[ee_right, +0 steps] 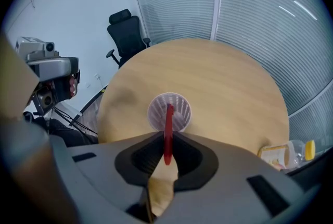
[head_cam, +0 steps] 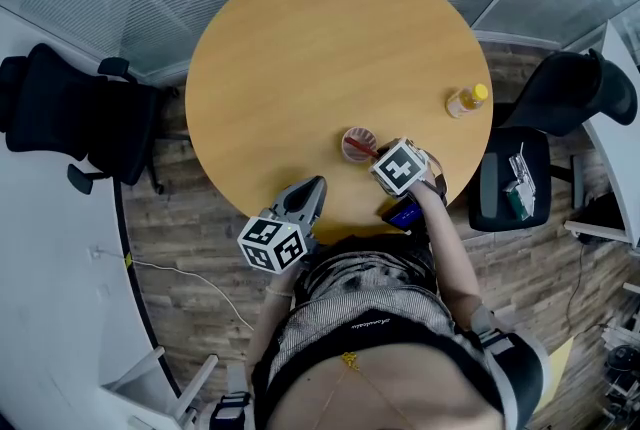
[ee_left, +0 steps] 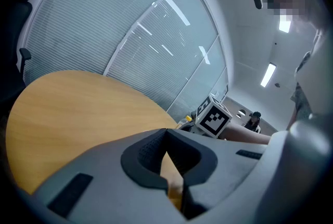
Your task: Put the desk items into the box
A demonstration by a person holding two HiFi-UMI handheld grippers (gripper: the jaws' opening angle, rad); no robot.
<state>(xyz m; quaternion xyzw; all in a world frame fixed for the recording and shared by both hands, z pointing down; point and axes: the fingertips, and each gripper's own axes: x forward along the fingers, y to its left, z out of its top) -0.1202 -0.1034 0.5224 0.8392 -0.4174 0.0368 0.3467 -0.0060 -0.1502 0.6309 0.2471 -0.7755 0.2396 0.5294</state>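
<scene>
Overhead, head view: the right gripper (head_cam: 384, 159) holds a red pen (head_cam: 366, 150) above the near part of the round bench (head_cam: 300, 48), with the pen's far end at the mouth of a white mesh cup (head_cam: 356, 142). The pen's long axis runs from the jaws toward the cup, slanting away from the person and to their left. The left gripper (head_cam: 311, 190) hovers apart at the bench edge, probably to stay clear of the working side. A bottle (head_cam: 466, 100) sits well apart to the right. No box shows, so the cup is probably the receiver.

Left gripper view: the jaws are clenched together at their tips, with nothing between them.

Right gripper view: the jaws are clenched on the pen's near end, a hold that leaves the long shaft free to steer. The pen points straight ahead along the jaws into the cup's opening. Whether it touches the bottom cannot be told.
</scene>
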